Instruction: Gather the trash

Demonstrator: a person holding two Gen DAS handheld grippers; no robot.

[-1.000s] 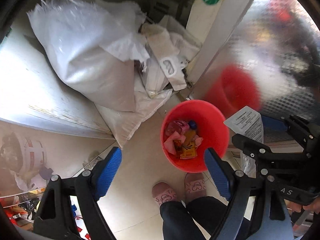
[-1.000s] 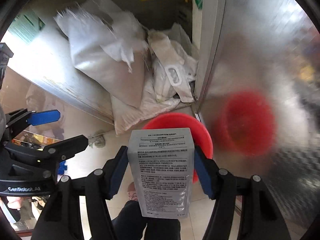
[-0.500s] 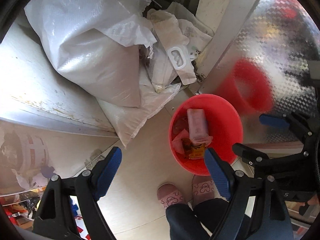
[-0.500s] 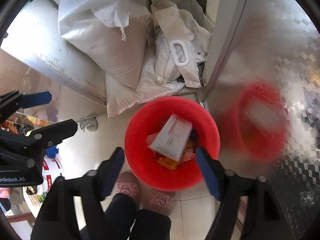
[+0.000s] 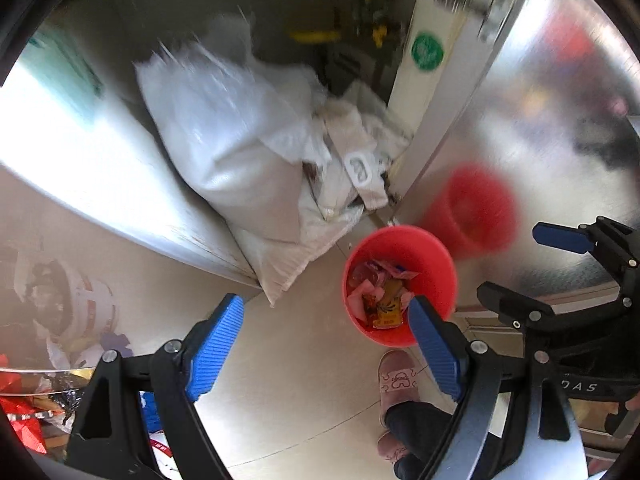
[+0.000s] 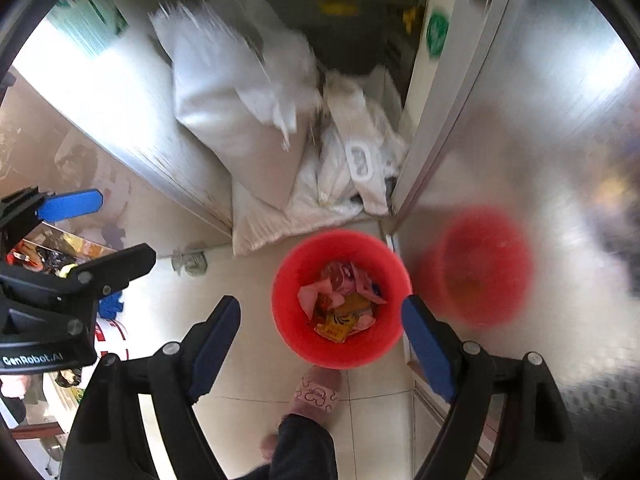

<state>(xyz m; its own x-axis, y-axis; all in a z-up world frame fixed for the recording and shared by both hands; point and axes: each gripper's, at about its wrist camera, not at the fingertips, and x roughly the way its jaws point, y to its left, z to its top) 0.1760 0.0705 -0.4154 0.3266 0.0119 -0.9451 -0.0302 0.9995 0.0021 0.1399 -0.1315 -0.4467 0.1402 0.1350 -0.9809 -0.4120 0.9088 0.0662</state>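
Trash (image 6: pixel 344 304) heaped in red bucket (image 6: pixel 288 320): pink wrappers, yellow-orange packet, crumpled together at bucket bottom. Bucket (image 5: pixel 438 256) upright on tiled floor (image 5: pixel 304 376), just beside shiny metal panel (image 6: pixel 540 128), red reflection on panel. White woven sacks (image 6: pixel 240 116) and plastic bags piled in corner behind bucket, touching metal wall edge, blurred. Left gripper (image 5: pixel 326 350) above floor, blue pads wide apart, nothing between them; right pad overlapping bucket rim in view. Right gripper (image 6: pixel 320 344) over bucket, jaws spread wide, nothing held, bucket showing between fingers. Pink slipper (image 6: pixel 316 392) near bucket's near rim, dark trouser leg below. Green round sticker (image 5: pixel 427 51) on white door frame. Each gripper visible at edge of other's view, also spread. Red and mixed clutter at lower left edge, unclear.
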